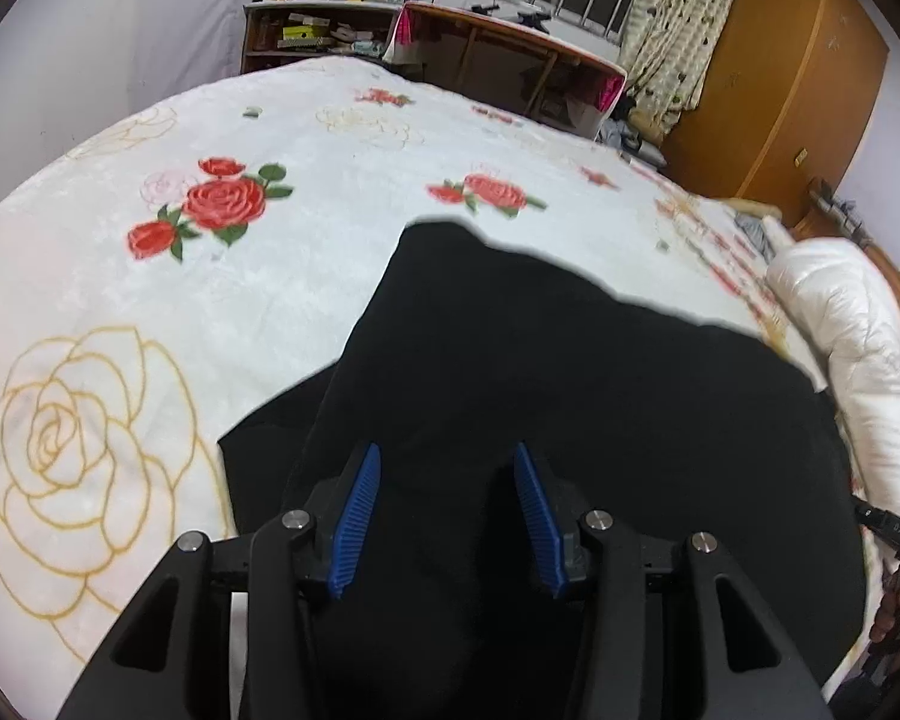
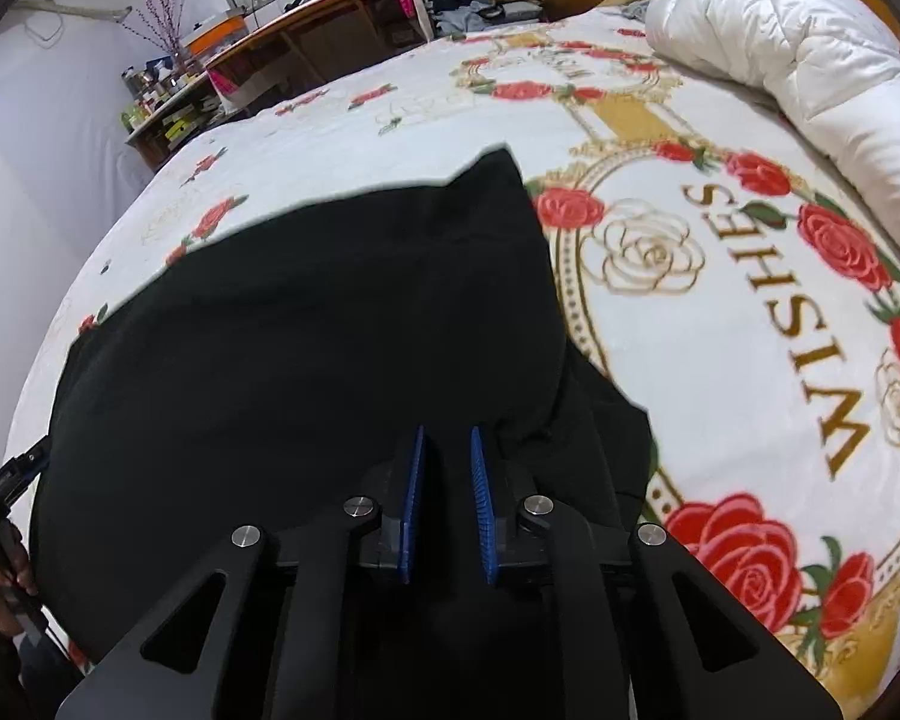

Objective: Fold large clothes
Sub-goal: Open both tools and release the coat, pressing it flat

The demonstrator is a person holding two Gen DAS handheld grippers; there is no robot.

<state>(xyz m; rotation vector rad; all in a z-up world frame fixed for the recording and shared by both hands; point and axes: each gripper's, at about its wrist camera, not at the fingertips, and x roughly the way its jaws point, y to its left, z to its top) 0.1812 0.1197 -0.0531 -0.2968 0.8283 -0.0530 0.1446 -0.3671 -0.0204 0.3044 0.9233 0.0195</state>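
Observation:
A large black garment (image 1: 540,372) lies spread on a white blanket printed with roses (image 1: 120,300); it also shows in the right wrist view (image 2: 330,330). My left gripper (image 1: 447,462) is open just above the garment's near part, blue pads wide apart, nothing between them. My right gripper (image 2: 447,438) hovers over the garment's near right part, close to a folded layer (image 2: 606,438). Its blue pads stand a narrow gap apart and hold nothing that I can see.
A rolled white quilt (image 1: 840,324) lies along the bed's right side, also in the right wrist view (image 2: 798,48). A wooden desk (image 1: 510,54), a cluttered shelf (image 1: 312,30) and a wardrobe (image 1: 792,78) stand beyond the bed. The other gripper shows at the frame edges (image 1: 894,531).

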